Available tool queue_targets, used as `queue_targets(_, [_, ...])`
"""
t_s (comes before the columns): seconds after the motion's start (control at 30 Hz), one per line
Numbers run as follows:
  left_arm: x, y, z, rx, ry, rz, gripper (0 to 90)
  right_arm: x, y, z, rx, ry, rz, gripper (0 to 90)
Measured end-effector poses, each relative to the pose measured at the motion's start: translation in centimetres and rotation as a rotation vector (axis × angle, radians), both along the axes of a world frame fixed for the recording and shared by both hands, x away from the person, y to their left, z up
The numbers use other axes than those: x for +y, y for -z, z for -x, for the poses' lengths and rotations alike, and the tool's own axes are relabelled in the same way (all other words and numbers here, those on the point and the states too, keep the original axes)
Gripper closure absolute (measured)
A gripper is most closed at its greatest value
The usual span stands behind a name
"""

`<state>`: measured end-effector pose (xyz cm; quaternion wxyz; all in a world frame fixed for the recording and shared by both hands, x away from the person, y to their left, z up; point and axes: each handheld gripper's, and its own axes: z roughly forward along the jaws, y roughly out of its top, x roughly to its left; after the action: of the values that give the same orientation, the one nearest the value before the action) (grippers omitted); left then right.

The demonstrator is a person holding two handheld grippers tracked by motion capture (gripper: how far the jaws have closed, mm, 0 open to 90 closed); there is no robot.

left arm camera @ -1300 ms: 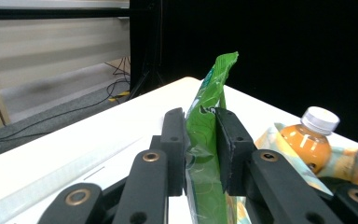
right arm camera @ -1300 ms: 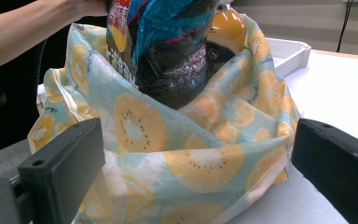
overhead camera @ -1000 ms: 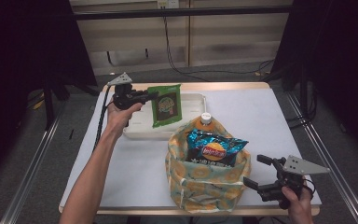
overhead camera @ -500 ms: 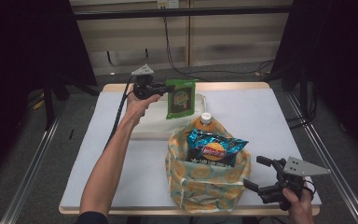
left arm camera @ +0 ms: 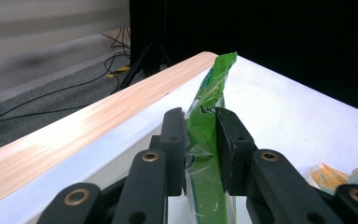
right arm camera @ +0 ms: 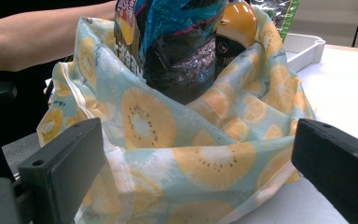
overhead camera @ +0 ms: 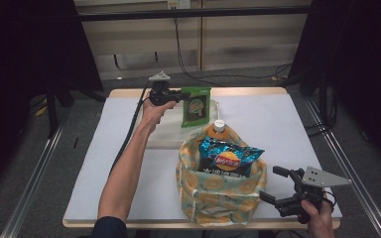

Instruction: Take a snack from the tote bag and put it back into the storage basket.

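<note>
My left claw (overhead camera: 179,95) grips the green pouch (overhead camera: 195,106), hanging upright; bag (overhead camera: 218,198) lies below-right, by my open right claw (overhead camera: 276,184).

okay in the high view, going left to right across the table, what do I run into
Left tool shut on the green snack packet → fruit-print bag holding the blue chip bag → right tool, jaws open, at the table's near right corner.

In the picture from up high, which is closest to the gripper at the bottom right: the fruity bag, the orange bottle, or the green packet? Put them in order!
From the right gripper:
1. Fruit-print bag, just beside it, to its left.
2. Orange bottle, standing at the bag's far side.
3. Green packet, farthest, held up by the left gripper.
</note>
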<state>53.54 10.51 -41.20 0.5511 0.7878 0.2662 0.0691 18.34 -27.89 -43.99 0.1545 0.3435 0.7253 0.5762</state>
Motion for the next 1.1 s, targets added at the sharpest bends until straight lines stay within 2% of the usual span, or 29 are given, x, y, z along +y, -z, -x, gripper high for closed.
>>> queue_targets(0.1, [0.1,0.0,0.0,-0.007,0.002,0.002,74.4,0.0,0.0,0.0,0.001,0.002,-0.003,2.1])
queue_targets(0.33, [0.0,0.5,-0.3,-0.013,-0.012,-0.040,73.0,0.0,0.0,0.0,0.009,0.002,0.000,2.0])
queue_targets(0.4, [-0.1,1.1,-0.5,0.005,-0.034,-0.065,69.2,0.0,0.0,0.1,0.010,-0.002,0.003,2.0])
queue_targets(0.5, [-0.2,1.8,-0.8,0.022,-0.048,-0.072,68.2,0.1,0.1,-0.1,0.015,-0.012,0.007,2.0])
queue_targets(0.63, [-0.3,2.4,-1.2,0.030,-0.060,-0.072,67.5,0.1,0.1,-0.2,0.015,-0.013,0.006,2.0])
queue_targets(0.8, [-0.4,3.0,-1.5,0.039,-0.078,-0.090,63.3,0.0,0.1,-0.2,0.021,-0.014,0.005,2.0])
queue_targets(0.83, [-0.4,3.1,-1.6,0.042,-0.071,-0.106,62.8,0.0,0.1,-0.2,0.026,-0.017,0.007,2.0])
queue_targets(0.97, [-0.4,3.3,-1.7,0.053,-0.086,-0.088,61.2,0.0,0.1,-0.3,0.023,-0.027,0.008,2.0])
queue_targets(1.1, [-0.4,3.7,-2.2,0.060,-0.106,-0.100,59.3,0.1,0.1,-0.2,0.024,-0.029,0.006,2.0])
